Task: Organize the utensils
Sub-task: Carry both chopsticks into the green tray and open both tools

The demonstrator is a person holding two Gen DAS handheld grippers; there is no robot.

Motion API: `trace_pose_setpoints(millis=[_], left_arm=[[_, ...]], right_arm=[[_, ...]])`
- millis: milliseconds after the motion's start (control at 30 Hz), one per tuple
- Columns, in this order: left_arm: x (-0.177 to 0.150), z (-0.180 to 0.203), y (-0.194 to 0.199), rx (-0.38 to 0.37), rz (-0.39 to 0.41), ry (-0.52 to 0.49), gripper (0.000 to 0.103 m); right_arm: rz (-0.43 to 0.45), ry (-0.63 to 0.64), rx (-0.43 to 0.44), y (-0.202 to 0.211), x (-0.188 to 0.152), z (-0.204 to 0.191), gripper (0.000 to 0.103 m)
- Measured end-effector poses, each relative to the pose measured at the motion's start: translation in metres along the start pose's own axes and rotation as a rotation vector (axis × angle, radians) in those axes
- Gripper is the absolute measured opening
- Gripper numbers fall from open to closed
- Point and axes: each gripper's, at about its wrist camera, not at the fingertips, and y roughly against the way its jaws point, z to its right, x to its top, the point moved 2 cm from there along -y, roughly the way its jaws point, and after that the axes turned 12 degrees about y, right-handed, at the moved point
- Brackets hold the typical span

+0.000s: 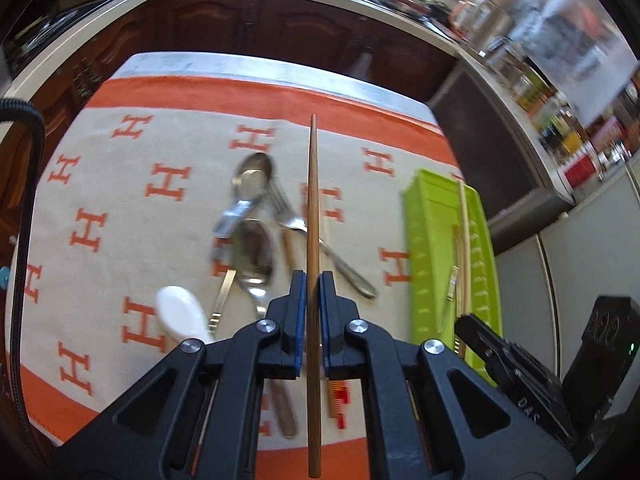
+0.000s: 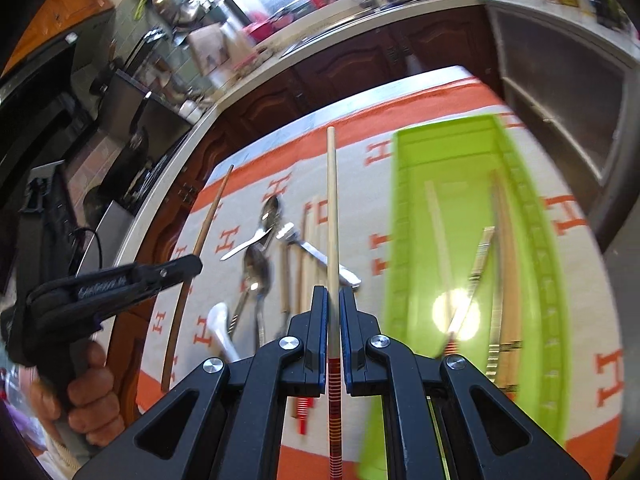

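My left gripper (image 1: 313, 280) is shut on a dark brown chopstick (image 1: 313, 208), held above the cloth over a pile of metal spoons (image 1: 253, 184), a fork (image 1: 294, 222) and a white ceramic spoon (image 1: 182, 314). My right gripper (image 2: 333, 300) is shut on a pale chopstick with a red striped end (image 2: 332, 216), just left of the green tray (image 2: 404, 208). The tray holds several chopsticks (image 2: 438, 232). The left gripper (image 2: 188, 266) and its brown chopstick (image 2: 204, 232) show at the left of the right wrist view. The right gripper's body shows at the lower right of the left wrist view.
An orange and beige cloth with H marks (image 1: 120, 184) covers the table. More chopsticks (image 2: 308, 248) lie on it beside the cutlery. Dark wooden cabinets (image 1: 280, 28) and a cluttered counter (image 1: 560, 120) stand beyond the table's far and right edges.
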Motion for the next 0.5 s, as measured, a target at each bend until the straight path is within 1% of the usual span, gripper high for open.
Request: trace_pose_setpoints(millis=[67, 133, 300, 500], left_arm=[[-0.009, 0.021, -0.004, -0.014, -0.014, -0.035, 0.004], [-0.02, 0.048, -0.014, -0.04, -0.047, -0.075, 0.004], [-0.041, 0.095, -0.031, -0.072, -0.081, -0.135, 0.004], [-0.054, 0.123, -0.052, -0.099, -0.128, -0.163, 0.004]], right_arm=[[0.014, -0.018, -0.026, 0.011, 0.0, 0.013, 0.005], [0.025, -0.04, -0.05, 0.019, -0.001, 0.029, 0.005], [0.023, -0.096, -0.099, 0.03, -0.004, 0.071, 0.006], [-0.004, -0.114, -0.118, 0.024, -0.007, 0.099, 0.007]])
